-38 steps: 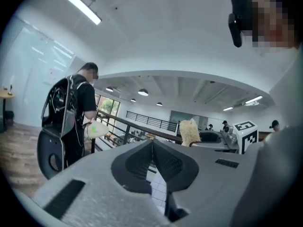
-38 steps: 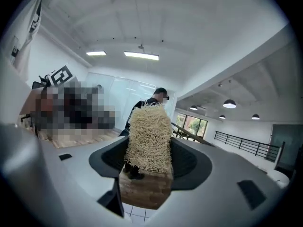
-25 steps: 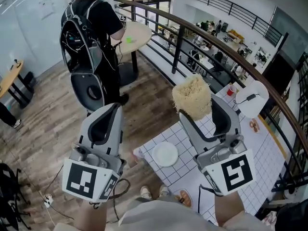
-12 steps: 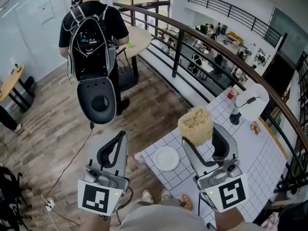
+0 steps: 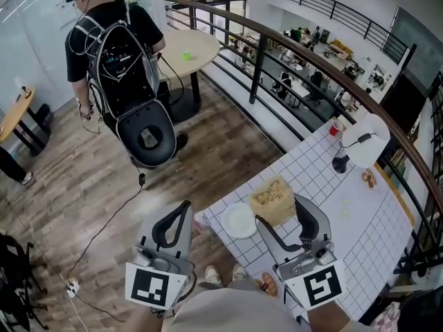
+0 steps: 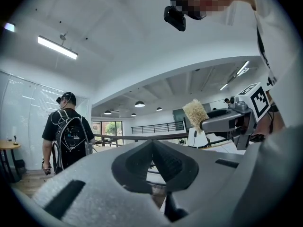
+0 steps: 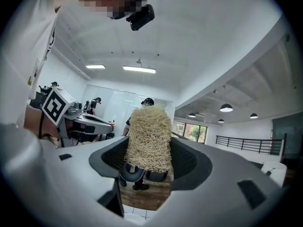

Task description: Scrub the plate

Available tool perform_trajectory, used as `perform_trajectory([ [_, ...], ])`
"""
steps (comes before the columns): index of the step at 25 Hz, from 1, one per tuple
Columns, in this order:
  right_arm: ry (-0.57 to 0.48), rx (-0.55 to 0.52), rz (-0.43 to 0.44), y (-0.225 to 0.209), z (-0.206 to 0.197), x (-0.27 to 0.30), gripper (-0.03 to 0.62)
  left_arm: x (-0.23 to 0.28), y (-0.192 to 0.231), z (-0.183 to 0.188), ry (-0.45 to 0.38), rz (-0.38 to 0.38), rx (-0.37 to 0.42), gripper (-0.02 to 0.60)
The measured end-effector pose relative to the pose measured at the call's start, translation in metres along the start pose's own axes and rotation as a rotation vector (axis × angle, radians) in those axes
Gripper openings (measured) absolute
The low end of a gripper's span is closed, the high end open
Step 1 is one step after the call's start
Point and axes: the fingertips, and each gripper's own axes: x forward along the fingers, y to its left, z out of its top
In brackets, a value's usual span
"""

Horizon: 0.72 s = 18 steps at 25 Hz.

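Observation:
A round white plate [image 5: 239, 220] lies near the left corner of the white tiled table [image 5: 346, 234]. My right gripper [image 5: 278, 210] is shut on a tan fibrous scrub pad [image 5: 271, 199], held in the air just right of the plate. In the right gripper view the scrub pad [image 7: 148, 138] stands upright between the jaws. My left gripper [image 5: 184, 209] hangs left of the table over the wooden floor, shut with nothing in it; its jaws [image 6: 152, 149] meet in the left gripper view. That view also has the scrub pad [image 6: 195, 112] at the right.
A person with a backpack [image 5: 114, 54] stands at the far left beside a round table [image 5: 190, 50]. A dark railing [image 5: 291, 54] runs behind the tiled table. A red cup [image 5: 336, 126] and a white lamp [image 5: 363, 147] stand at the table's far end. A cable [image 5: 104, 227] trails on the floor.
Both grippers have sunk toward the table, the scrub pad coming down beside the plate. The person with the backpack has shifted left and farther off.

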Motion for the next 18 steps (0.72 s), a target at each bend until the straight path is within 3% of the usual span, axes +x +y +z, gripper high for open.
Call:
perform_trajectory([
  [18,0.015,0.023,0.047,0.014,-0.007,0.007,0.264,0.001,0.0,-0.003,0.001,0.004,-0.037,0.014],
])
